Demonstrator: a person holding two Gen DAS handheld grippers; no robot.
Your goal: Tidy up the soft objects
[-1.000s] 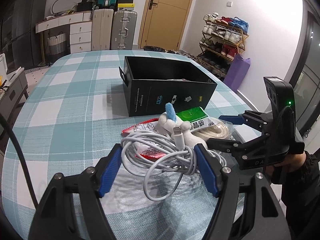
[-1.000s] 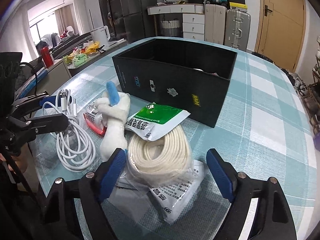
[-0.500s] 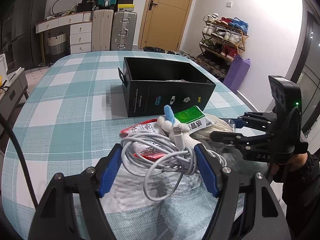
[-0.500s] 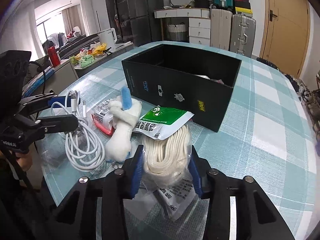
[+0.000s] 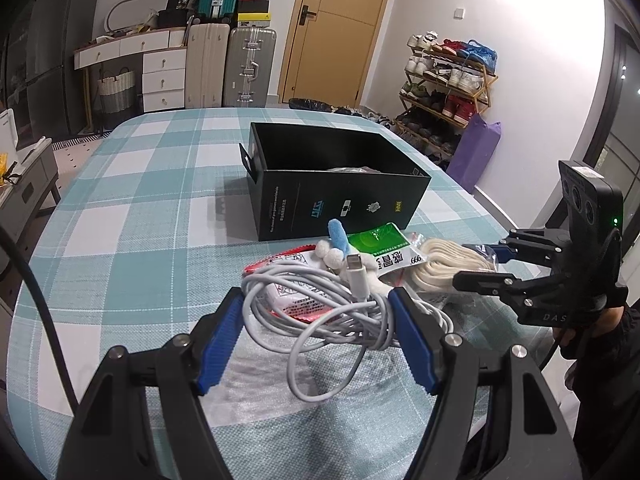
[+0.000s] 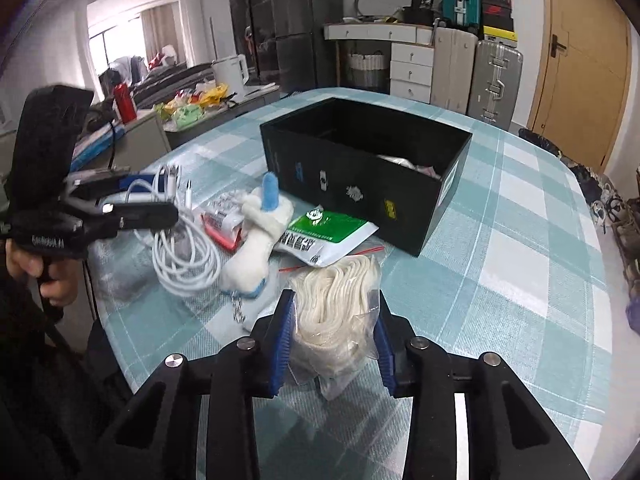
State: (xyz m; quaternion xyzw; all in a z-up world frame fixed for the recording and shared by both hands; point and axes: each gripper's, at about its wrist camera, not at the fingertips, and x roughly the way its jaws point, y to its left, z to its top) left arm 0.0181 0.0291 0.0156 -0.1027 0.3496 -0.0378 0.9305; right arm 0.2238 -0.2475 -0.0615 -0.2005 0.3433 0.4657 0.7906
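Observation:
My right gripper (image 6: 334, 300) is closing, and its blue pads press on a clear bag of cream rope (image 6: 340, 312), also seen in the left wrist view (image 5: 436, 264). My left gripper (image 5: 316, 300) stands open around a coiled white charging cable (image 5: 320, 312) and does not squeeze it. Beside the cable lie a white plush toy with a blue tip (image 6: 256, 248), a green sachet (image 6: 324, 236) and a red-and-white packet (image 5: 288, 292). Behind them stands an open black box (image 6: 360, 184) with something pale inside.
Everything sits on a table with a teal checked cloth (image 5: 140, 216), whose near edge curves just below the grippers. A person's hand (image 6: 52, 280) holds the left gripper. Suitcases (image 5: 248, 68), drawers and a shoe rack (image 5: 448, 80) stand beyond the table.
The right gripper's jaws went from wide open around the rope bag to squeezed on it, and the bag has moved slightly away from the other items. The left gripper stayed still.

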